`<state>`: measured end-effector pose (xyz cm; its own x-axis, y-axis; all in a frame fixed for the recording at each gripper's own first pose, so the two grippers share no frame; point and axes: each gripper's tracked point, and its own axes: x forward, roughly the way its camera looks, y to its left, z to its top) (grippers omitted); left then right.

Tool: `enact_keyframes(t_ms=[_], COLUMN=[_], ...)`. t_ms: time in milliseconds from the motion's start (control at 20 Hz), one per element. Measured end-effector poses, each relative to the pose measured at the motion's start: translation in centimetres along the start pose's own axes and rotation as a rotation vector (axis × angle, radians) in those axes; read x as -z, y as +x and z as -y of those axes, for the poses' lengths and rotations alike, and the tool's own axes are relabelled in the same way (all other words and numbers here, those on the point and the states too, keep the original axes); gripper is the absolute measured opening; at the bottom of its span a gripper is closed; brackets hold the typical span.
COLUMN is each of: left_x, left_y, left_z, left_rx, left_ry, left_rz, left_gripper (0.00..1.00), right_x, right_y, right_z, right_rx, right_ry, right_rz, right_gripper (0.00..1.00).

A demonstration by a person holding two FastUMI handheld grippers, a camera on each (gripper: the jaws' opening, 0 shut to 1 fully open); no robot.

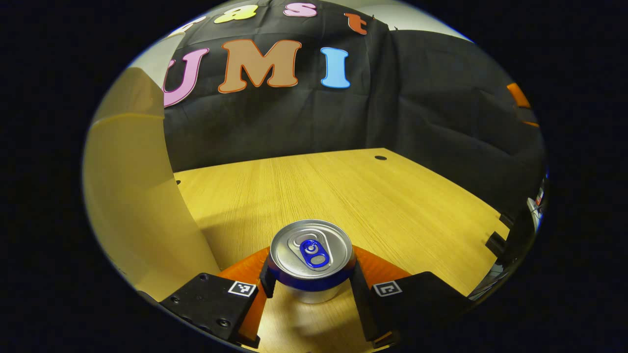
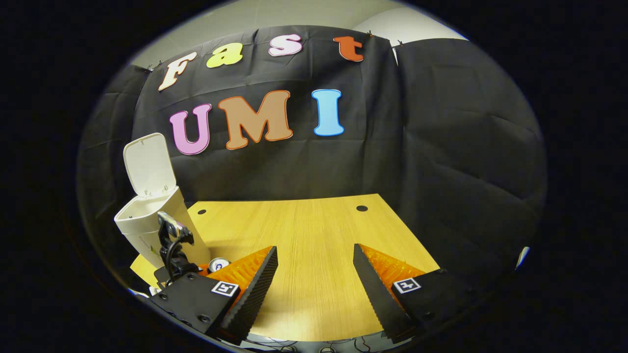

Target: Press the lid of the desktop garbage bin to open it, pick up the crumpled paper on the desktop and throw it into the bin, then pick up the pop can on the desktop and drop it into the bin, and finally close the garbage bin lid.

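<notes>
Nearest the lens in the left gripper view, the left tongs (image 1: 311, 284) sit closed around one silver aluminium pop can with a blue pull tab (image 1: 311, 255), a finger pressed to each side of its upper body. The can stands upright above the light wooden table (image 1: 343, 196), beside the pale wall of one white plastic desktop bin (image 1: 132, 206) at the left.

From the right gripper view, the right tongs (image 2: 315, 274) are spread wide and hold nothing. That view gives the bin (image 2: 152, 220) whole, lid (image 2: 148, 164) raised, with the left tongs (image 2: 206, 267) and the can (image 2: 218, 264) just beside its base. Two dark round holes mark the table's (image 2: 314, 230) far edge.
</notes>
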<state>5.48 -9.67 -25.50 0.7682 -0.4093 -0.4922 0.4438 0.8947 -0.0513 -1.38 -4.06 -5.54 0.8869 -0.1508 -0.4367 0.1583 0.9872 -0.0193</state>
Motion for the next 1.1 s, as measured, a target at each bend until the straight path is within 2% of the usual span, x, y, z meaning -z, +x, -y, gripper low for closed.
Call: enact_keyframes(t_ms=[300,450,600,900,1100], left_x=[-3.1,-7.7,-14.3,-24.1,-25.0], left_y=[-1.6,-3.6,-5.9,-11.6,-13.8], left_z=[-0.4,-0.4,-1.1,-5.6,-11.7], left_rx=[-0.023,-0.009,-0.017,-0.151,-0.292], left_ry=[-0.018,-0.038,-0.042,0.022,0.01], left_rz=[0.043,0.11,0.229,0.403,0.42], left_gripper=[0.7,0.69,0.69,0.68,0.68], right_x=[0.2,0.1,0.3,0.1,0.1], right_y=[0.7,1.5,2.2,2.8,2.8], right_z=[-0.6,-1.1,-2.2,-4.9,-6.1], right_rx=[-0.03,-0.057,-0.088,-0.18,-0.224], right_ry=[-0.03,-0.032,-0.052,-0.07,-0.066], right_rz=[-0.01,-0.011,-0.023,-0.021,-0.013], right_gripper=[0.98,0.98,0.98,0.98,0.98])
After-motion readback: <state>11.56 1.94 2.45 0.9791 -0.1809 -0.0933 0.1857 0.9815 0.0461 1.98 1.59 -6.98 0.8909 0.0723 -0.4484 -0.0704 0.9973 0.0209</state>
